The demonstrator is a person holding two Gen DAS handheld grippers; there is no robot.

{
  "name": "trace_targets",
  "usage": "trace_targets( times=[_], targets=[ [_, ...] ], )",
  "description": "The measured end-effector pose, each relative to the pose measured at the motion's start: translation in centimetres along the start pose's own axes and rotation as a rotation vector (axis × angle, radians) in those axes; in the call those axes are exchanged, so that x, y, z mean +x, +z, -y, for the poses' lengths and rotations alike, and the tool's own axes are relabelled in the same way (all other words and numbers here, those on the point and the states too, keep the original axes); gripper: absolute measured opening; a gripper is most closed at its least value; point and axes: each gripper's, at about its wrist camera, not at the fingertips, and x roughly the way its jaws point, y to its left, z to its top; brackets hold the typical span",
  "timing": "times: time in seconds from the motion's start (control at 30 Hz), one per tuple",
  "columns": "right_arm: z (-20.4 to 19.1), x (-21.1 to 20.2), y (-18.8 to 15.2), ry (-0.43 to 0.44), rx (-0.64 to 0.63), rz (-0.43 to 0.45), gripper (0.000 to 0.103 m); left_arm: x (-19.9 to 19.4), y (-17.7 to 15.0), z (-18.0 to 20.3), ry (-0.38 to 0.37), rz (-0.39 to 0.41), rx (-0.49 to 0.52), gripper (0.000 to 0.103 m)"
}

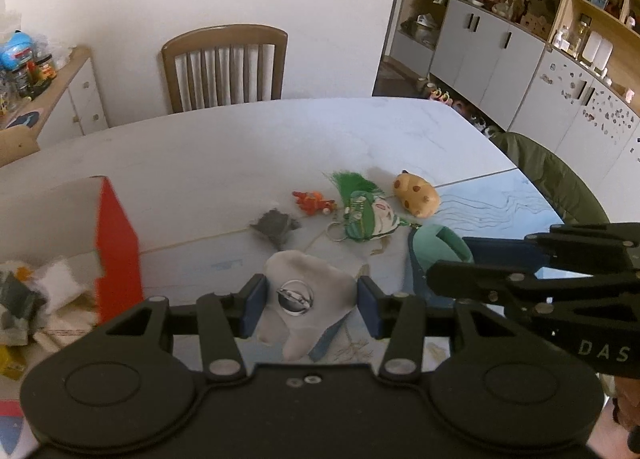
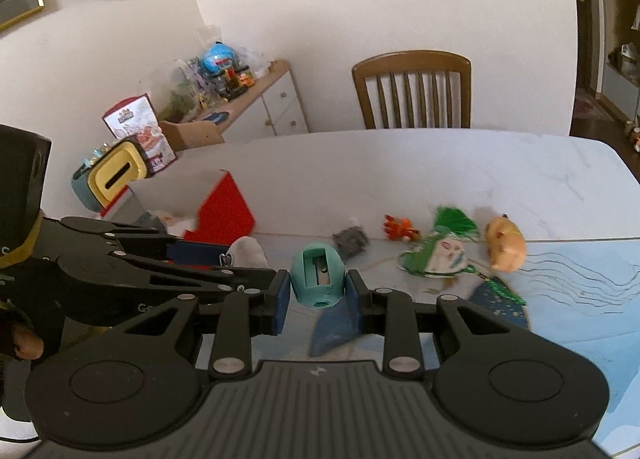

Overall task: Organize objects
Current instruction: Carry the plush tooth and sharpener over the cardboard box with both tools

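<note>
The left claw [image 1: 310,305] pinches a white tooth-shaped plush badge [image 1: 308,299]; the right claw [image 2: 317,291] pinches a teal egg-shaped pencil sharpener [image 2: 317,273]. Both hang above the counter [image 1: 240,147]. Best carry each level into the red-sided open box [image 1: 116,247] at the counter's left edge, keeping the claws apart.

A daylit dining room with white walls.
A chair [image 1: 225,65] stood at the table's [image 1: 240,147] 12 o'clock, cabinets [image 1: 516,59] at 2, a sideboard [image 1: 68,99] at 10.
</note>
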Motion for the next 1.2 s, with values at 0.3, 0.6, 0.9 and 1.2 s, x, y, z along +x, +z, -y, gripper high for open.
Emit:
trace_targets(
  times=[0.3,0.6,0.9,1.2],
  targets=[
    [-6.1,0.8,0.5,0.019,-0.012,0.02,0.029,-3.9,-0.6,-4.0,0.025,0.034,0.027,0.048],
    [-11.9,3.2,1.1,0.036,-0.035,0.023,0.029,-6.3,-1.5,-9.9,0.054,0.044,0.01,0.048],
    [-17.0,6.2,1.5,0.053,-0.071,0.011,0.029,-7.4,-2.2,-16.5,0.092,0.035,-0.043,0.048],
    [-19.7,10.2,2.2,0.051,-0.095,-0.025,0.029,-7.3,-2.0,-22.1,0.141,0.02,-0.079,0.048]
  ],
)
